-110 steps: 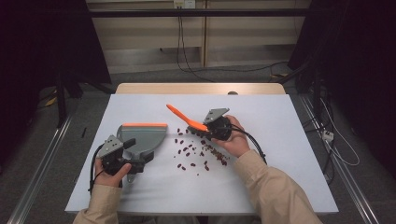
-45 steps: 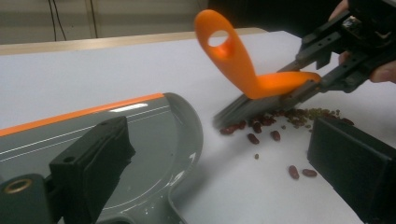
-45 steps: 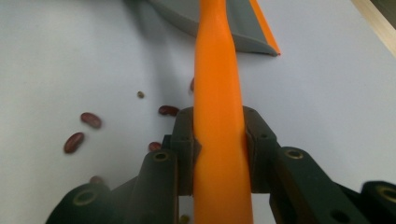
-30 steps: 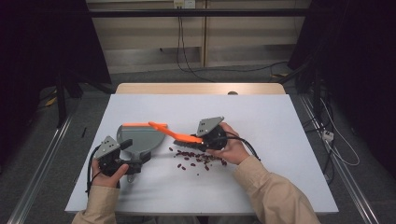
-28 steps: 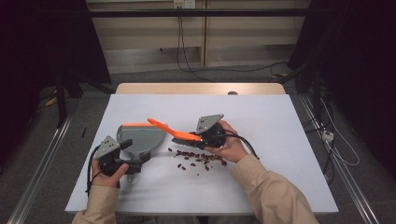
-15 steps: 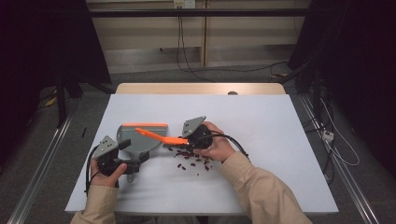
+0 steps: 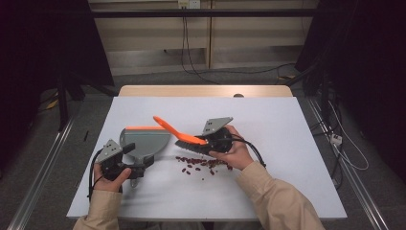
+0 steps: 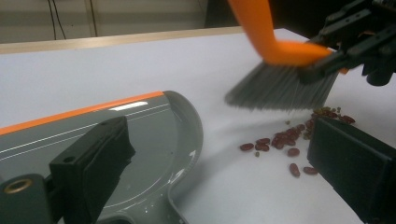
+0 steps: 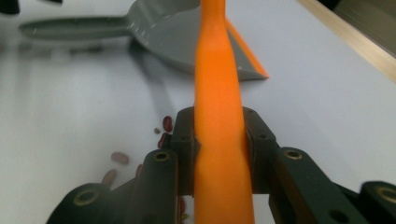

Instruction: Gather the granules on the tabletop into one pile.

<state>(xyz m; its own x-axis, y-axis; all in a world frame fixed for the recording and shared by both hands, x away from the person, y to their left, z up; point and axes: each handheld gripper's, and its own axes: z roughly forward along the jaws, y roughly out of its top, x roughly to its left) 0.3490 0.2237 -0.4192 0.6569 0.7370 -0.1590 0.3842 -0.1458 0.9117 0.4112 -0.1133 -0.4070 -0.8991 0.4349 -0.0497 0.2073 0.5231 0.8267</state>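
Your right gripper [image 7: 207,143] clamps the brush [image 7: 184,136] over the beans [image 7: 203,163] strewn on the tabletop [image 7: 287,143], your left gripper [image 7: 136,160] grips the dustpan [image 7: 143,140] handle, and no beans are in yet.

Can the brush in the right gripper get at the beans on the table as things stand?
Probably yes: the right gripper is shut on the brush, whose bristles hang beside the beans, with nothing between them.

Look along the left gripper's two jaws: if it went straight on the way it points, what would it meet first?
Probably the grey dustpan, which already lies between and ahead of the left gripper. Beyond its rim come the scattered beans, then the brush, though depth is hard to judge.
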